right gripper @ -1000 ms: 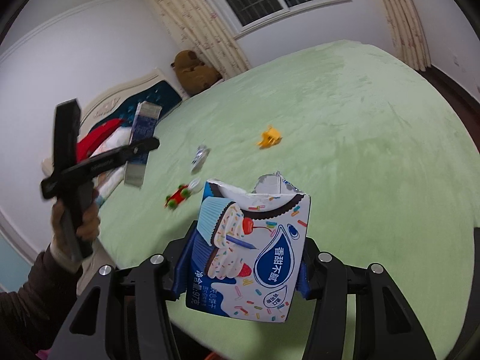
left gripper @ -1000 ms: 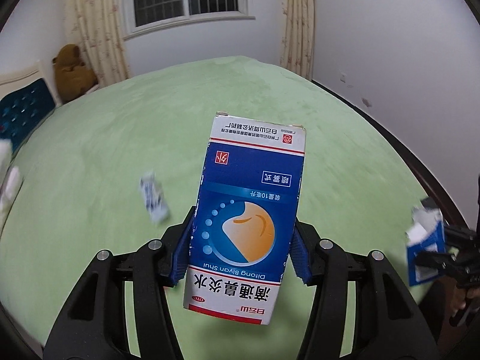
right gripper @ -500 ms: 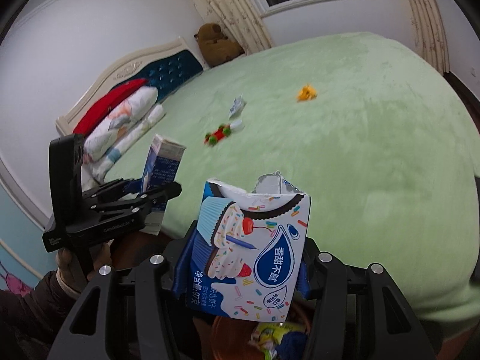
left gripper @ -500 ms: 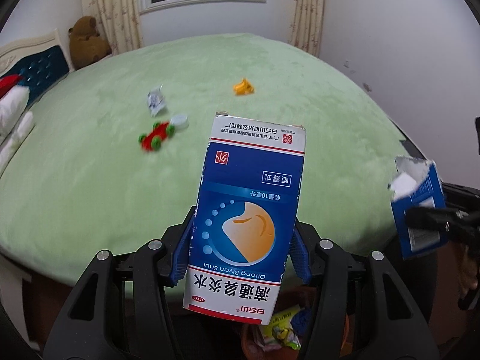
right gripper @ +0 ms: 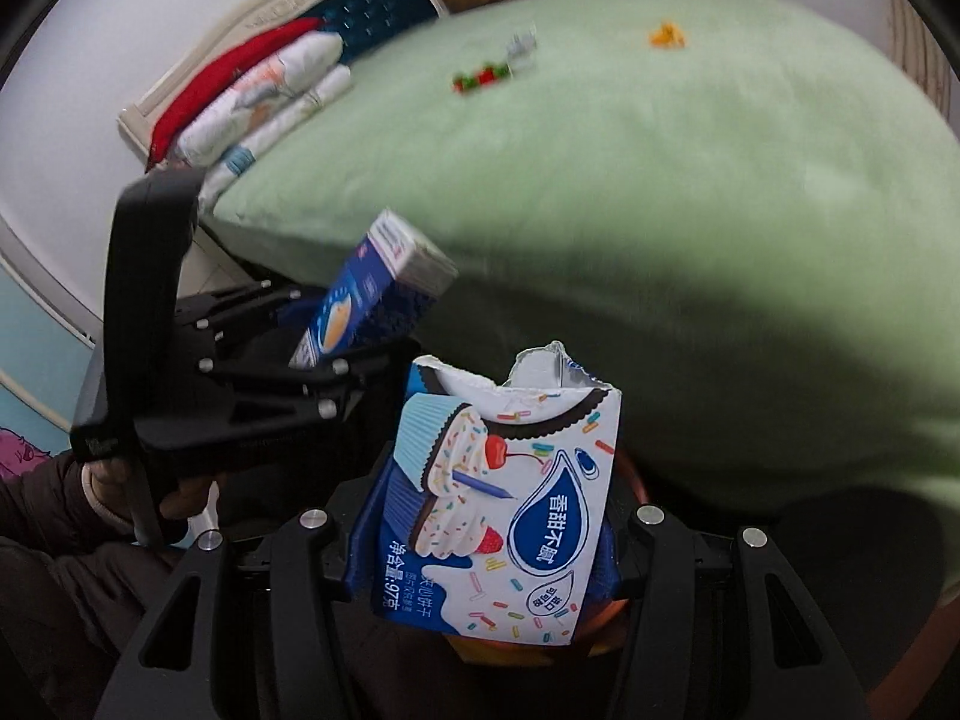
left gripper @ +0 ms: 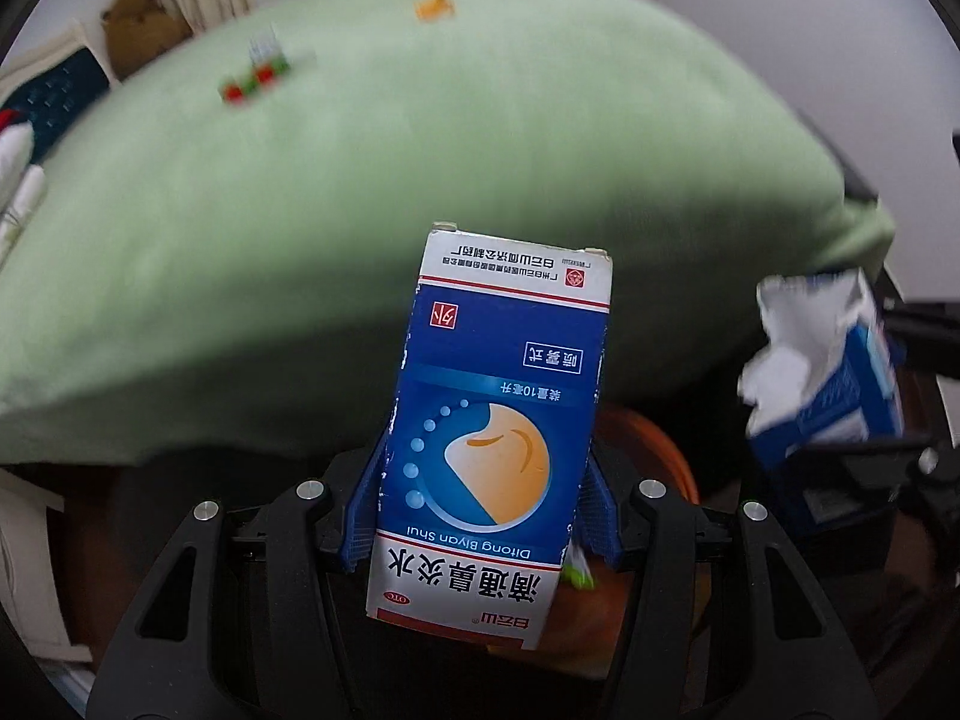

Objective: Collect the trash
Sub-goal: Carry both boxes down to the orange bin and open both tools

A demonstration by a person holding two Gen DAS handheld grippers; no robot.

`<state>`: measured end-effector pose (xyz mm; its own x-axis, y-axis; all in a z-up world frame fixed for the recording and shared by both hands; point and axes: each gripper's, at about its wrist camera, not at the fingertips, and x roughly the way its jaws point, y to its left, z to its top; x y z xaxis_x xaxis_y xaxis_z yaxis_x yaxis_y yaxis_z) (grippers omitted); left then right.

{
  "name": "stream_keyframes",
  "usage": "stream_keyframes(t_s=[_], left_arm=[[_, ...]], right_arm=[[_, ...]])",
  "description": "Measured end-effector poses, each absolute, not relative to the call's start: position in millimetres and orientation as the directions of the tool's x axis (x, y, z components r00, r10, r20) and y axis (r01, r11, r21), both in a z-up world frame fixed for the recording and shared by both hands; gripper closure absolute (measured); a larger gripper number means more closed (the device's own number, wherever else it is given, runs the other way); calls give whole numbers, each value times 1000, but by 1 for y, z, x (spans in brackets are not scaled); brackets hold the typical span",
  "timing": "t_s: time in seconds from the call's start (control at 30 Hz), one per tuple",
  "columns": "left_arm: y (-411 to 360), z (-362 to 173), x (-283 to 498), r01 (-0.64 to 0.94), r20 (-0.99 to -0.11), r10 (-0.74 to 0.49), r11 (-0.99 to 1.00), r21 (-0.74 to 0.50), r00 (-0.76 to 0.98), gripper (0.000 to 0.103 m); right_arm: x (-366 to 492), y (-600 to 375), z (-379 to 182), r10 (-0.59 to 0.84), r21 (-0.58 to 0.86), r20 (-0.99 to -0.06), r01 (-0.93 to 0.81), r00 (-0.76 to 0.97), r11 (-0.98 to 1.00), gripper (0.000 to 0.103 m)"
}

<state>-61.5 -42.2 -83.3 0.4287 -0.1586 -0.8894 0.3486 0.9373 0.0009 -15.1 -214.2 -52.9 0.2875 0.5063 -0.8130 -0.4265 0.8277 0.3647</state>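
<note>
My left gripper (left gripper: 480,510) is shut on a blue and white medicine box (left gripper: 498,420), held upright below the bed's edge. My right gripper (right gripper: 480,546) is shut on a torn-open cookie box (right gripper: 504,516) with a cupcake picture. Each box also shows in the other view: the cookie box (left gripper: 822,360) at the right of the left wrist view, the medicine box (right gripper: 372,294) at the left of the right wrist view. An orange bin (left gripper: 654,450) lies under both boxes, mostly hidden, its rim (right gripper: 630,474) showing behind the cookie box.
The green bed (left gripper: 420,180) fills the background. On its far part lie an orange scrap (left gripper: 433,5), a red and green toy (left gripper: 252,81) and a silver wrapper (right gripper: 521,47). Pillows (right gripper: 270,90) and a brown teddy bear (left gripper: 144,18) are at the headboard.
Both grippers have dropped from over the bed to below its edge, each keeping its box. The orange bin now sits right under the boxes.
</note>
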Motion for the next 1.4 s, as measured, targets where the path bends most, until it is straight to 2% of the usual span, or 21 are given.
stream_keyframes(t_s=[0.27,0.93,1.0,1.07,1.4], left_arm=[[-49,-151,-55,345,-964,-151,936,-68,220,49],[-57,-200,-21,359,-994,-104,930,-82,43,49],[-60,-206,-18,370,-996,-82,927,-70,17,43],[-65,-211,-18,374,-998,-63,925,-63,-11,27],[-63,-208,-9,354,-996,-86,931,-88,-19,24]], right_arm=[[-15,-203,-97,415,296,-886,-436,207,850,50],[3,-189,-153,357,304,-933,-415,54,857,49],[5,-189,-157,351,302,-935,-416,44,858,45],[10,-185,-161,338,292,-940,-409,42,865,34],[15,-200,-147,344,292,-936,-385,73,876,33]])
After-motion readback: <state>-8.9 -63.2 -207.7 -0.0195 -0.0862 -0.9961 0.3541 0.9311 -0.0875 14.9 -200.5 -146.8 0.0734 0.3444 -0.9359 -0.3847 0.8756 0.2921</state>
